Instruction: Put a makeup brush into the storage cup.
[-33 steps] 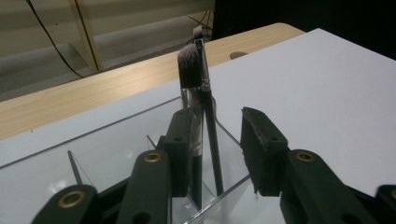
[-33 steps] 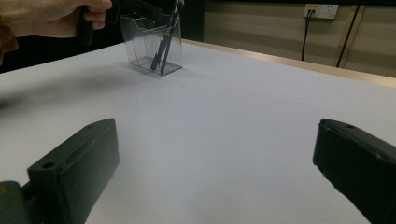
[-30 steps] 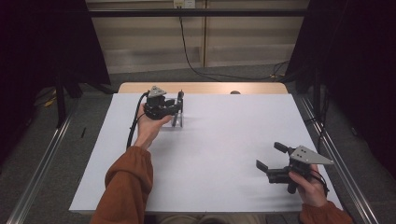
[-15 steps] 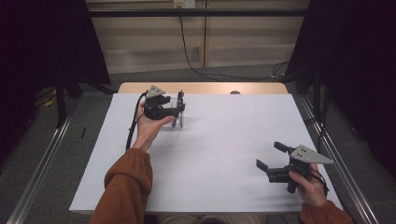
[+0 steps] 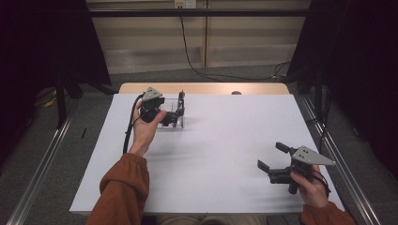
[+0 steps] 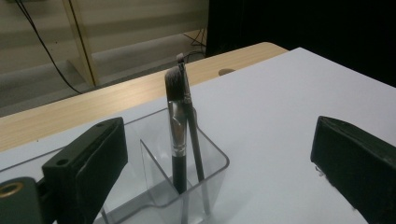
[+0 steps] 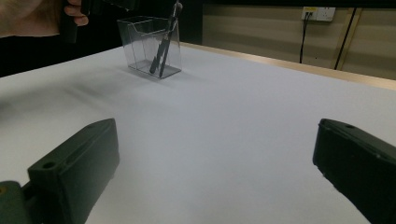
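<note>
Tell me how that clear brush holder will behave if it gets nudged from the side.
The clear holder looks thin-walled and probably light, so it would likely slide on the smooth white table. The two brushes stand taller than its rim and lean in one compartment, so a high push may tip it.

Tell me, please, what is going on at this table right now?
A person holds a gripper in each hand over a white table. The left gripper has just been opening beside a clear holder in which two brushes stand upright; nothing is pinched. The right gripper waits open near the table's front.
</note>
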A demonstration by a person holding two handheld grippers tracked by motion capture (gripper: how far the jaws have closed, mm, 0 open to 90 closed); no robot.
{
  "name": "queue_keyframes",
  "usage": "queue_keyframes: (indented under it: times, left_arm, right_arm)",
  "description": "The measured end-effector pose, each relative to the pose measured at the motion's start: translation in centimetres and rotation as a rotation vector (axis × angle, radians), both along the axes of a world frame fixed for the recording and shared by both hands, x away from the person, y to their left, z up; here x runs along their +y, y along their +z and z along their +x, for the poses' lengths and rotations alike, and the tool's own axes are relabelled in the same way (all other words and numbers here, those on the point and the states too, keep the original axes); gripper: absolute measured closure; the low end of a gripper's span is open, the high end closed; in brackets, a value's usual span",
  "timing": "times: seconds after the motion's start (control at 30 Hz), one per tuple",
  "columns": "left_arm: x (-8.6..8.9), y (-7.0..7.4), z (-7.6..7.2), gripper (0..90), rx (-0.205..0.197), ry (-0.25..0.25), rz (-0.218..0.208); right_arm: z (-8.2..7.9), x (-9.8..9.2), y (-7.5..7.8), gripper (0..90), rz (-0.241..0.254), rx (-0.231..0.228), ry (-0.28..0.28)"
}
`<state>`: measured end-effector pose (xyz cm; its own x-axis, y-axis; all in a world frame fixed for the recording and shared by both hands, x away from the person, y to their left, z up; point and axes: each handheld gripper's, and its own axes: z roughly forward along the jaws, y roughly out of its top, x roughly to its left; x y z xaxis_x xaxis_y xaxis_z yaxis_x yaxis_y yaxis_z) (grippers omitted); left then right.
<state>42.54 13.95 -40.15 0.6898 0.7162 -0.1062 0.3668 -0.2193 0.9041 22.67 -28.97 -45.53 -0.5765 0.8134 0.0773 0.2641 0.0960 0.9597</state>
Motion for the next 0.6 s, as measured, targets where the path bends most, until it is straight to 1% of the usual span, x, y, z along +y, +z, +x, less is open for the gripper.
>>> queue_keyframes:
  times: [0.03,0.07,0.13,0.17,0.2,0.27,0.33,0.37,0.4,0.43,0.5,0.53,0.6]
  left_arm:
    - [0.1,0.0,-0.2,3.9,-0.001,0.004,0.004]
    - [0.2,0.1,-0.3,3.9,-0.016,0.01,0.018]
    - [0.2,0.2,-0.8,3.9,-0.033,0.007,0.033]
    - [0.3,0.3,-1.0,3.9,-0.031,0.001,0.026]
    - [0.4,0.4,-1.2,3.9,-0.038,-0.006,0.023]
    - [0.5,0.5,-1.7,3.9,-0.057,-0.002,0.025]
    - [0.6,0.7,-2.1,3.9,-0.063,0.001,0.021]
    - [0.7,0.7,-2.2,3.9,-0.077,0.004,0.026]
    - [0.8,0.8,-2.4,4.1,-0.079,0.0,0.022]
    - [0.9,0.8,-2.6,4.2,-0.076,0.001,0.007]
    - [1.2,0.9,-2.9,4.2,-0.093,0.01,0.006]
    - [1.4,0.8,-3.1,4.2,-0.099,0.007,0.005]
    - [1.7,0.8,-3.3,4.2,-0.094,0.008,-0.003]
  right_arm:
    - [0.0,0.0,0.0,0.0,0.0,-0.004,0.0]
    - [0.0,0.0,0.0,0.0,-0.001,-0.008,0.0]
    - [0.0,0.0,0.0,0.0,-0.001,-0.007,-0.001]
    - [0.0,0.0,0.0,0.0,-0.001,-0.006,-0.002]
    - [0.0,0.0,0.0,0.0,0.0,-0.006,-0.003]
    - [0.0,0.0,0.0,0.0,-0.001,-0.008,-0.003]
    - [0.0,0.0,0.1,0.0,-0.001,-0.008,-0.002]
    - [0.0,0.0,0.1,0.0,-0.002,-0.009,-0.004]
    - [0.0,0.0,0.0,0.0,-0.002,-0.008,-0.004]
    - [0.0,0.0,0.1,0.0,-0.001,-0.009,-0.003]
    - [0.0,0.0,0.1,0.0,-0.003,-0.008,-0.002]
    - [-0.1,0.0,0.1,0.0,-0.001,-0.007,-0.002]
    - [0.0,0.0,0.1,0.0,-0.002,-0.009,-0.001]
